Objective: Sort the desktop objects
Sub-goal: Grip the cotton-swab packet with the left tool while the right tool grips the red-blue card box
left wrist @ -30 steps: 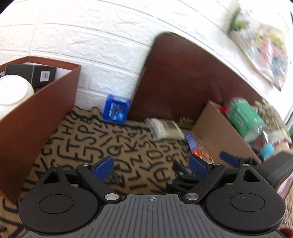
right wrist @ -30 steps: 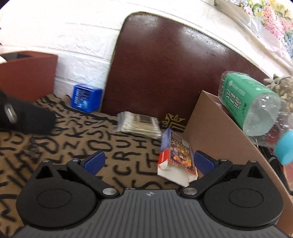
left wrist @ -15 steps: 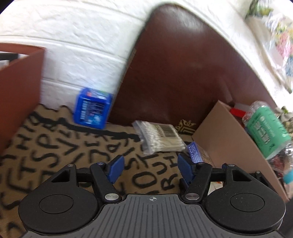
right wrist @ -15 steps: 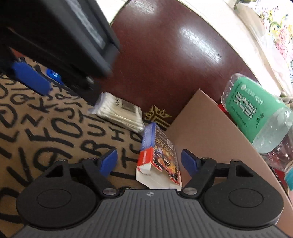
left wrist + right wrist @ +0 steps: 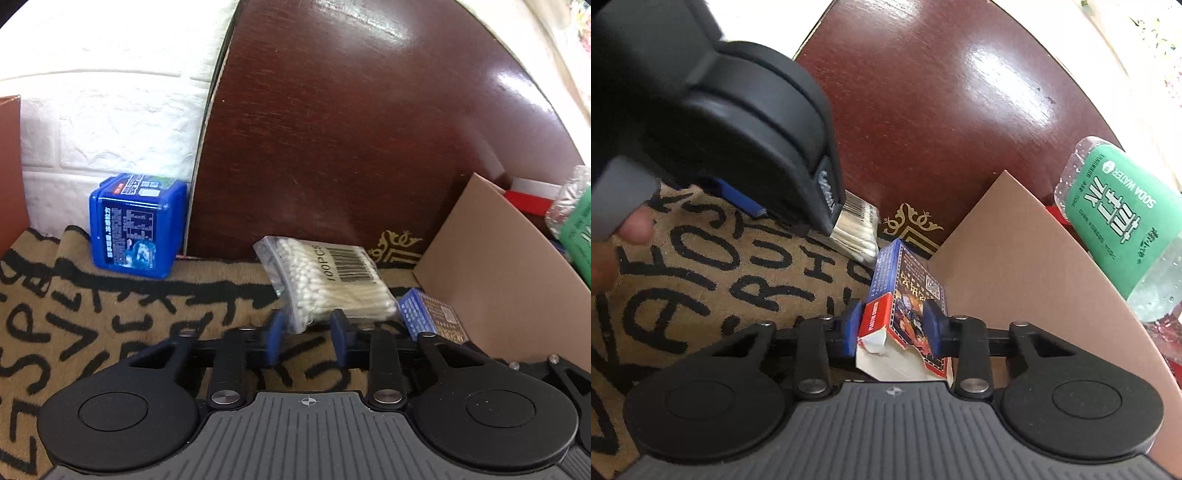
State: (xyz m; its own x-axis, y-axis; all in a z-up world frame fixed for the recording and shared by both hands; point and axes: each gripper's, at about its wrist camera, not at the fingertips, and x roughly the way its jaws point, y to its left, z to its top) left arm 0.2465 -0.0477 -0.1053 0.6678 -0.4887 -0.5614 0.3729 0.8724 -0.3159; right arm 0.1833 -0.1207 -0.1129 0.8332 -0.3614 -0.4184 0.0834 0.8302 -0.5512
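A clear bag of cotton swabs (image 5: 325, 280) lies on the letter-patterned mat (image 5: 110, 314) in front of a dark wooden board. My left gripper (image 5: 306, 328) is closing, and its blue pads touch the bag's near corner from both sides. A blue and red playing card box (image 5: 905, 295) leans against the cardboard box (image 5: 1034, 266). My right gripper (image 5: 892, 325) is also closing, with both pads against the card box's sides. The card box (image 5: 432, 314) also shows right of the swabs in the left wrist view.
A blue plastic box (image 5: 136, 225) stands by the white brick wall. A red-brown bin's wall (image 5: 9, 166) is at far left. A green soda water bottle (image 5: 1119, 214) lies in the cardboard box. The left tool's black housing (image 5: 738, 110) and a person's fingers (image 5: 631, 225) fill the right view's upper left.
My left gripper moved right and down to the swab bag, and its jaws closed onto the corner. The right jaws closed from wide onto the card box. The left tool came into the right view.
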